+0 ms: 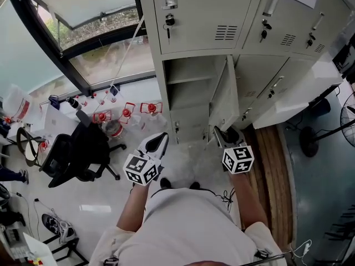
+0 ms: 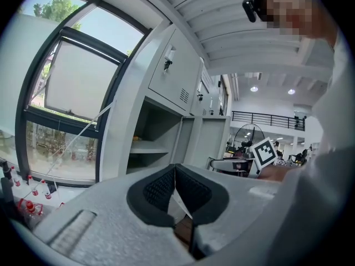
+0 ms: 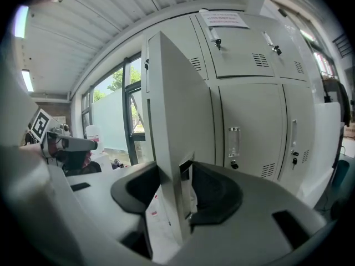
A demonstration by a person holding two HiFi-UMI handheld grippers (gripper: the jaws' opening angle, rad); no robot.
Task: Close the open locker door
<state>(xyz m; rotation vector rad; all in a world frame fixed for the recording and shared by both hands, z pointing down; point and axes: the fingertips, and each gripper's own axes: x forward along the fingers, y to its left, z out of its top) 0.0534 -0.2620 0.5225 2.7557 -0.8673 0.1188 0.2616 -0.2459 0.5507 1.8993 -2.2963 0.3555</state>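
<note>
The open locker door (image 1: 224, 101) stands swung out from the empty lower compartment (image 1: 188, 93) with a shelf inside. In the right gripper view the door (image 3: 177, 110) runs edge-on between the jaws of my right gripper (image 3: 177, 176). The jaws straddle its free edge with a gap on the right side, so they stand open. In the head view the right gripper (image 1: 222, 134) is at the door's bottom edge. My left gripper (image 1: 161, 140) hangs shut and empty in front of the compartment, its pads meeting (image 2: 175, 168). The open compartment (image 2: 150, 143) lies ahead of it.
A black office chair (image 1: 77, 154) stands to the left. Red-capped bottles (image 1: 127, 112) sit on the floor by the window. A white tabletop (image 1: 299, 93) juts out at the right beside closed lockers (image 1: 260, 82). A fan (image 1: 349, 118) is at far right.
</note>
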